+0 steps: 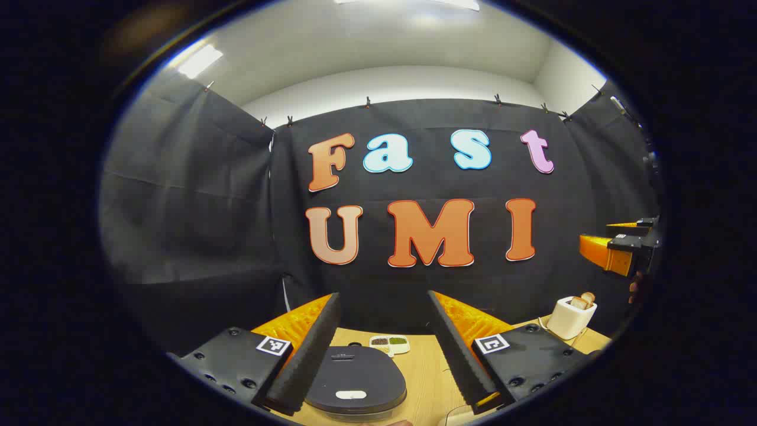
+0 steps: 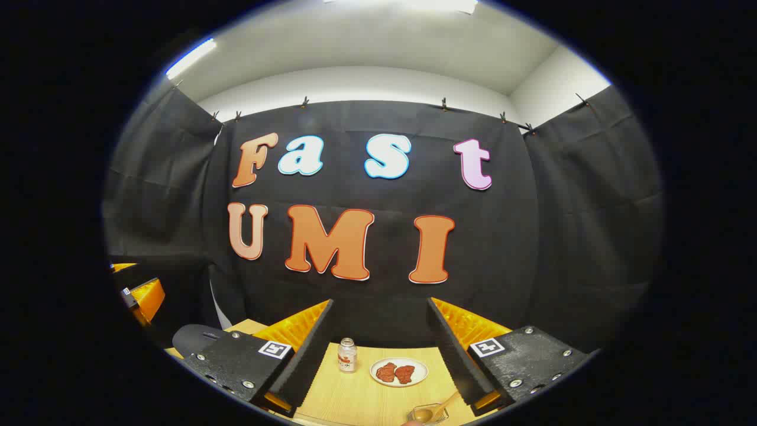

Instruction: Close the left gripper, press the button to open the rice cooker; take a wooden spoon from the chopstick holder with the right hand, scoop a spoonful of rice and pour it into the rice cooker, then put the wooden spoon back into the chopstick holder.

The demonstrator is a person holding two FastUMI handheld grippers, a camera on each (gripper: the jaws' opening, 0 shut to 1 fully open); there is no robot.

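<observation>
The left gripper [image 1: 381,349] is held wide open above the closed rice cooker [image 1: 355,378]. The right gripper [image 2: 378,355] is likewise spread, empty, with the wooden spoon [image 2: 434,410] seen below it.

text: none legible | bottle [image 2: 347,355] label: too small to read

The rice cooker [image 1: 355,378] is cut off at the near edge, its left side hidden behind a finger, and the wooden spoon [image 2: 436,409] is likewise cropped there

One rice cooker [image 1: 356,378], one toaster [image 1: 571,318], one jar [image 2: 346,355]
</observation>
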